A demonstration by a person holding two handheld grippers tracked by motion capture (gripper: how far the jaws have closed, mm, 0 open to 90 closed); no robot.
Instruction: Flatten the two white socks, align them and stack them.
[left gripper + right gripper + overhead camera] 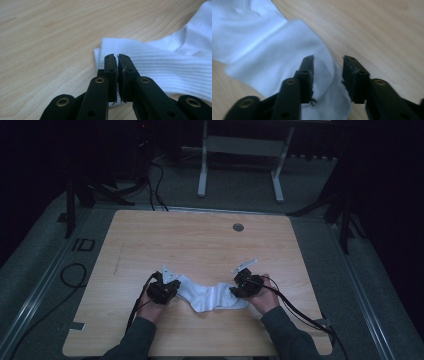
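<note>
White sock (212, 298) lies crumpled on the wooden worktop (200, 240), near its front edge and about midway between the side edges. At the sock's left end sits the left gripper (175, 287); in the left gripper view its fingers (110, 65) are pressed together over the ribbed cuff, though I cannot tell if cloth is caught between them. At the sock's right end, the right gripper (234, 291) holds its fingers (308, 70) apart, astride the cloth's edge.

Bare wooden table (200, 240) all round the white sock (212, 297), no obstacles.
</note>
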